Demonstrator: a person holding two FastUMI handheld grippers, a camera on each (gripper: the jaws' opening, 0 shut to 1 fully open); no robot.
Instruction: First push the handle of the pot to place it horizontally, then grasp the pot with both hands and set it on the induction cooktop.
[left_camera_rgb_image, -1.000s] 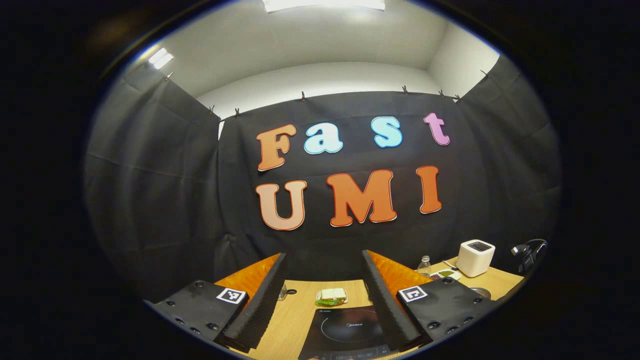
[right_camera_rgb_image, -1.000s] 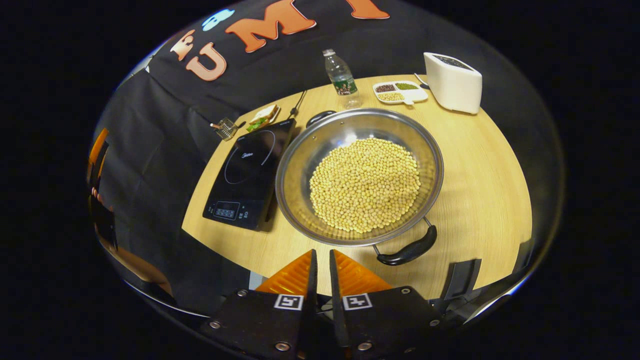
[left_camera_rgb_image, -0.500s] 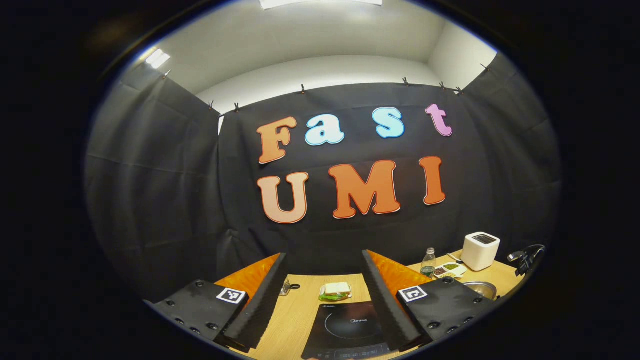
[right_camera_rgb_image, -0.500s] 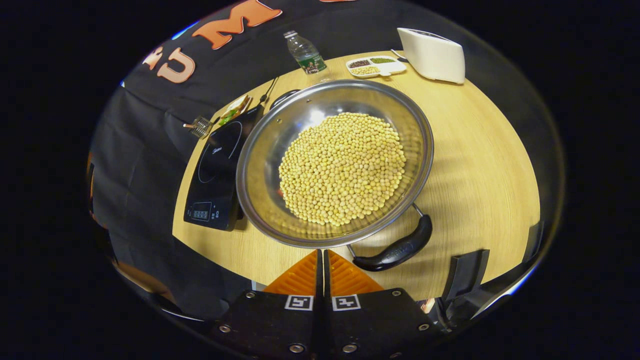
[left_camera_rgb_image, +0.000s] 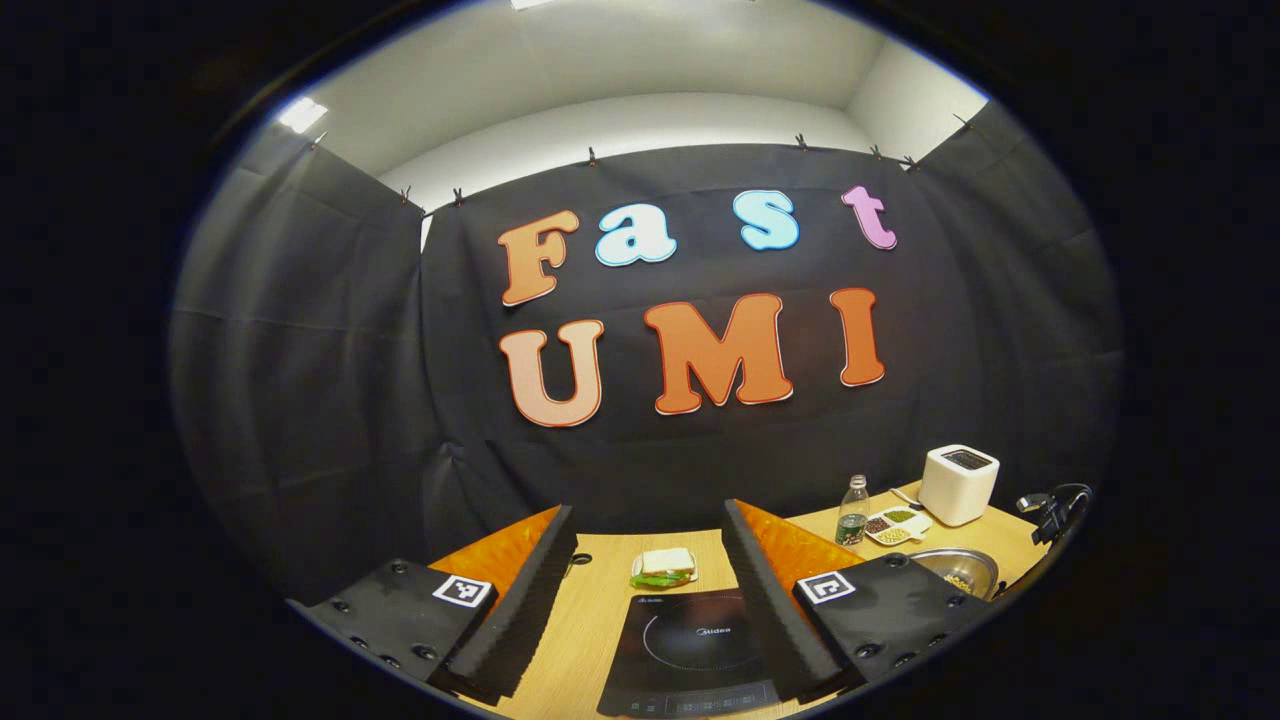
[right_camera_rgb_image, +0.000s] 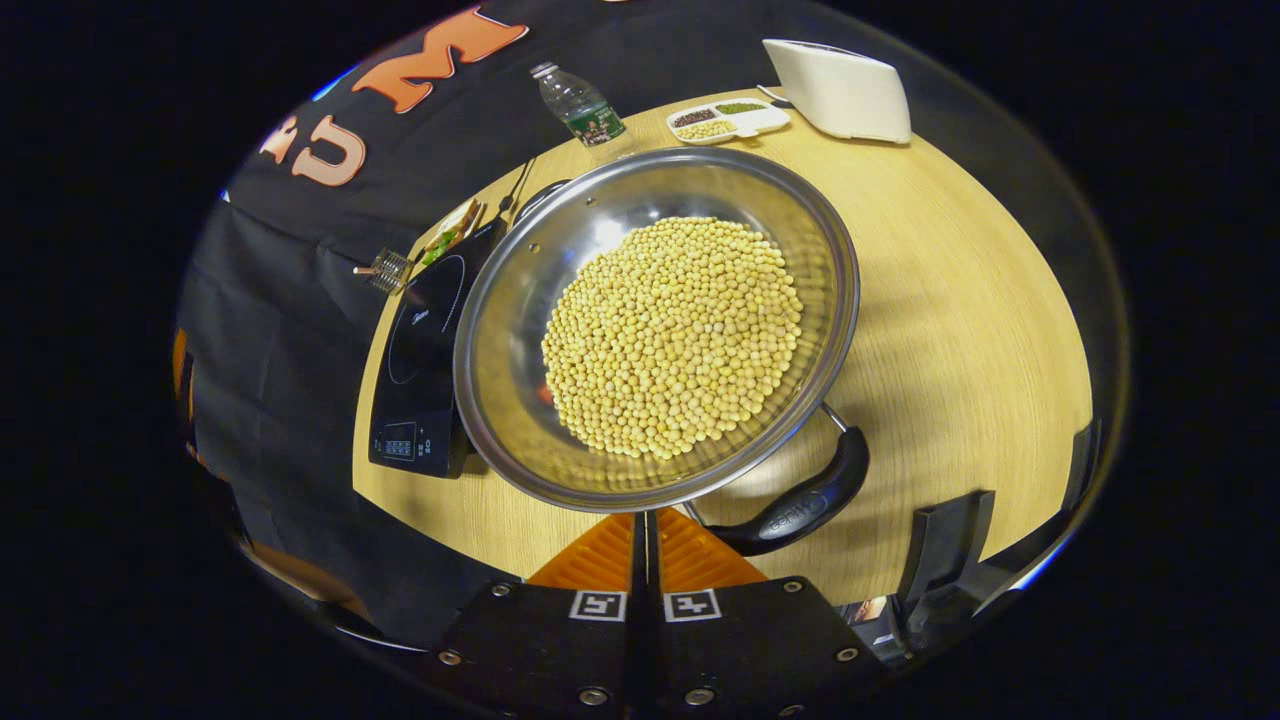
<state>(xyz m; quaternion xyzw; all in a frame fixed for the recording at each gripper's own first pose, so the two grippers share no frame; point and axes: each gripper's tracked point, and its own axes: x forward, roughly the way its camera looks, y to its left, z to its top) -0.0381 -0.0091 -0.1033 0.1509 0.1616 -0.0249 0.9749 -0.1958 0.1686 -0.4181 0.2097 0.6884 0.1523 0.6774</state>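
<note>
A wide steel pot (right_camera_rgb_image: 500, 300) heaped with yellow beans (right_camera_rgb_image: 675, 335) sits on the wooden table in the right gripper view. Its near black handle (right_camera_rgb_image: 800, 495) points toward me and to the right; a far handle (right_camera_rgb_image: 535, 197) peeks behind the rim. My right gripper (right_camera_rgb_image: 645, 520) is shut with nothing held, its tips just below the pot's near rim and left of the near handle. The black induction cooktop (right_camera_rgb_image: 420, 330) lies left of the pot. In the left gripper view, my left gripper (left_camera_rgb_image: 645, 560) stands open above the cooktop (left_camera_rgb_image: 700, 640); the pot (left_camera_rgb_image: 958, 568) shows at far right.
At the table's back stand a water bottle (right_camera_rgb_image: 580, 100), a divided dish of grains (right_camera_rgb_image: 725, 120) and a white box appliance (right_camera_rgb_image: 835, 90). A sandwich (left_camera_rgb_image: 665, 567) lies behind the cooktop, a small wire tool (right_camera_rgb_image: 385, 268) beside it. A black stand (right_camera_rgb_image: 940, 545) sits at the near right edge.
My right gripper closed fully and moved in toward the pot's near rim. The left gripper view tilted slightly downward, showing more of the table and pot.
</note>
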